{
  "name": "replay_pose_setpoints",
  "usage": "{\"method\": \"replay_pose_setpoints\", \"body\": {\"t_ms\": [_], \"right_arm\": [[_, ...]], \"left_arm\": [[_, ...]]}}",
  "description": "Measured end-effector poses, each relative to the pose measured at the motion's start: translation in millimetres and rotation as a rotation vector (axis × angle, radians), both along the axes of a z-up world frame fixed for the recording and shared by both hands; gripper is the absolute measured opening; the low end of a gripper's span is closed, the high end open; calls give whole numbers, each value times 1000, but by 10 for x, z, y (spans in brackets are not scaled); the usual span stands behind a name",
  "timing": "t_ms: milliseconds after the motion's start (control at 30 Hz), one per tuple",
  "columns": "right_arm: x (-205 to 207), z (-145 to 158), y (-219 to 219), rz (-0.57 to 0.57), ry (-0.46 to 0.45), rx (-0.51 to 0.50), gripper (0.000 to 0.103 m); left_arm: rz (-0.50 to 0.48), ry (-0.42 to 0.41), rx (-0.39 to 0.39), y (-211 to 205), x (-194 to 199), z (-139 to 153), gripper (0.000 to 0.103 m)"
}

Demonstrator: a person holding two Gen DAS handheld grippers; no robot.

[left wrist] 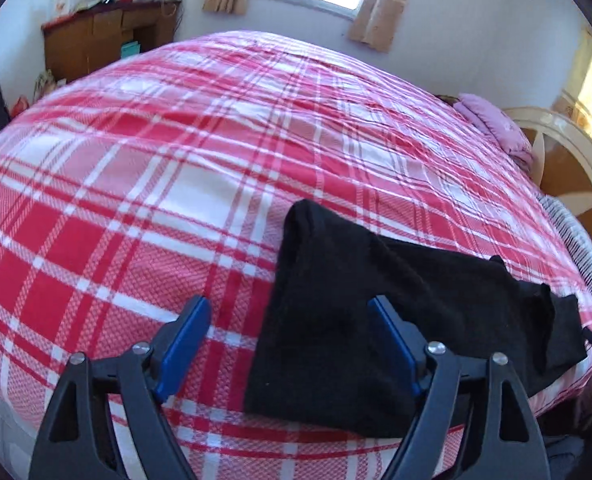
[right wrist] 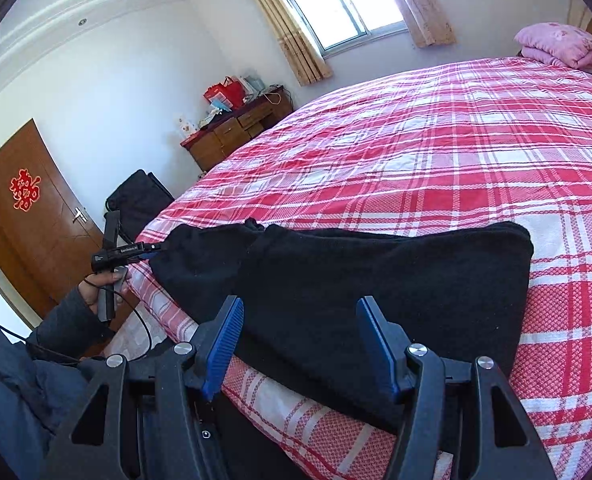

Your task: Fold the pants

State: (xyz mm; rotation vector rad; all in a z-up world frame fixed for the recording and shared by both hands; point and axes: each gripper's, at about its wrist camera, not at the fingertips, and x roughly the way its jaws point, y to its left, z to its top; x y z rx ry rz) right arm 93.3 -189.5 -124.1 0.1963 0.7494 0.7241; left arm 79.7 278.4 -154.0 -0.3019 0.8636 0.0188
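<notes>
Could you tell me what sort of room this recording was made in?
Most likely a home bedroom: black pants lie on a large bed with a pink pillow, and a wooden dresser stands near a curtained window.

Pants (right wrist: 376, 280): black. Bedspread (left wrist: 175, 160): red-and-white plaid. Pillow (right wrist: 568, 46): pink. Gripper pads (right wrist: 221, 344): blue. Curtains (right wrist: 296, 32): beige. Door (right wrist: 35, 220): brown.

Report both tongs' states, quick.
Left tongs: open, holding nothing, over the black pants.
Right tongs: open, empty, above the pants.
</notes>
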Motion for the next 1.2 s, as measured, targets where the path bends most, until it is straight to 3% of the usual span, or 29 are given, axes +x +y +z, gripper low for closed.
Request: {"method": "replay_pose_setpoints", "body": {"t_ms": [100, 200, 267, 333, 400, 433, 567, 800, 1200], "right_arm": [[-11, -28, 38, 10, -1, -15, 61], [-11, -56, 59, 17, 4, -22, 61], [-13, -65, 64, 16, 3, -25, 61], [-13, -70, 61, 15, 3, -24, 61], [-10, -80, 58, 4, 3, -25, 61], [-6, -89, 50, -4, 4, -24, 61], [17, -103, 4, -29, 4, -25, 61], [41, -84, -111, -91, -7, -1, 61], [105, -9, -425, -229, -17, 85, 61]], "left_arm": [[-34, 3, -6, -117, 18, -37, 64], [-54, 11, 56, -214, 49, -86, 64], [-56, 7, 42, -181, 50, -88, 64], [-51, 7, 22, -104, 16, -74, 52], [-80, 5, -25, -56, 3, -53, 22], [-94, 7, -56, -46, -2, -44, 22], [-118, -26, -57, -94, -38, 82, 21], [-183, -116, -201, -163, -115, 444, 21], [-403, -226, -256, -1002, -49, 1057, 21]]}}
